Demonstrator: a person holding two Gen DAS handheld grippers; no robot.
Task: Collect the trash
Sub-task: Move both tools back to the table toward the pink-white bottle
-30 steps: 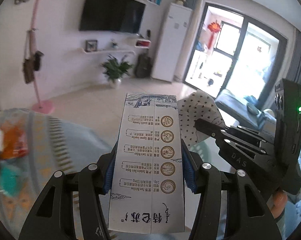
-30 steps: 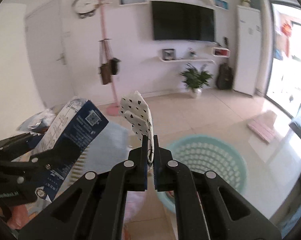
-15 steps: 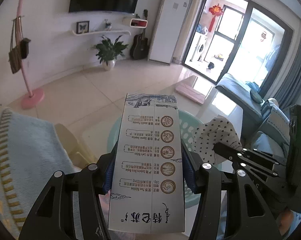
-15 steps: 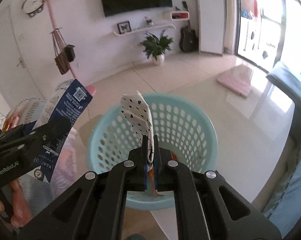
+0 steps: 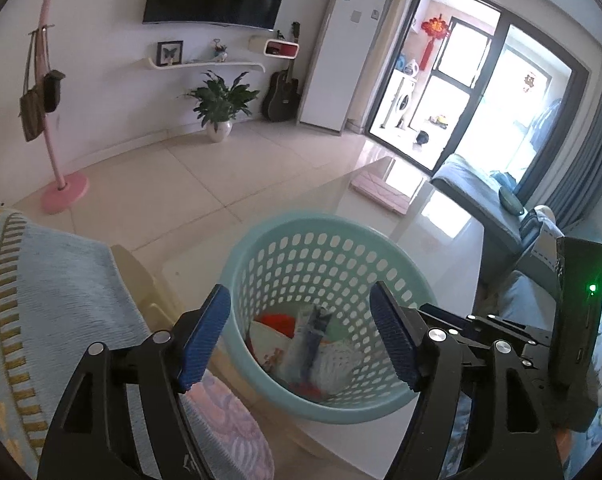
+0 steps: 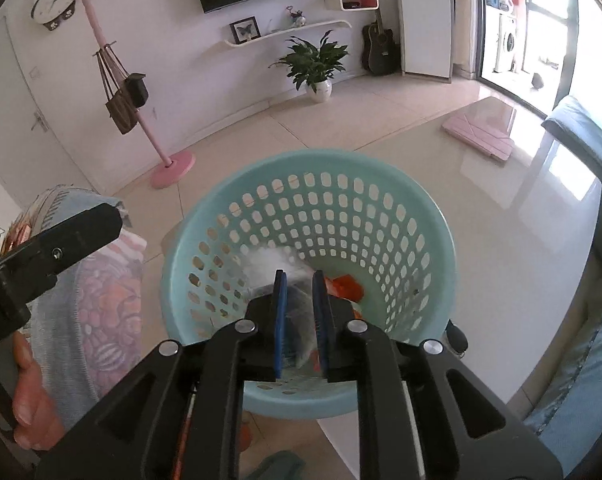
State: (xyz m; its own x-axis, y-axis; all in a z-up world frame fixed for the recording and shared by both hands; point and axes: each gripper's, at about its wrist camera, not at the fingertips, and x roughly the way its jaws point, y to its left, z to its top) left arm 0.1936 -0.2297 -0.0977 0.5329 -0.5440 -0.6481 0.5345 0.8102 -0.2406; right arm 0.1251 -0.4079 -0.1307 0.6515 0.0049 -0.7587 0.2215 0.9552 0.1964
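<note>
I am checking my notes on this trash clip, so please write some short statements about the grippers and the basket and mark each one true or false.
1. The left gripper holds a carton. False: its jaws have just been opening and nothing is between them.
2. The basket is teal with holes in its wall. True.
3. The basket is empty. False: trash lies at its bottom, some red, some white.
4. The right gripper is open with a narrow gap, above the basket. True; its jaws have just been opening and grip nothing.
5. A pink coat stand stands on the floor behind the basket. True.
</note>
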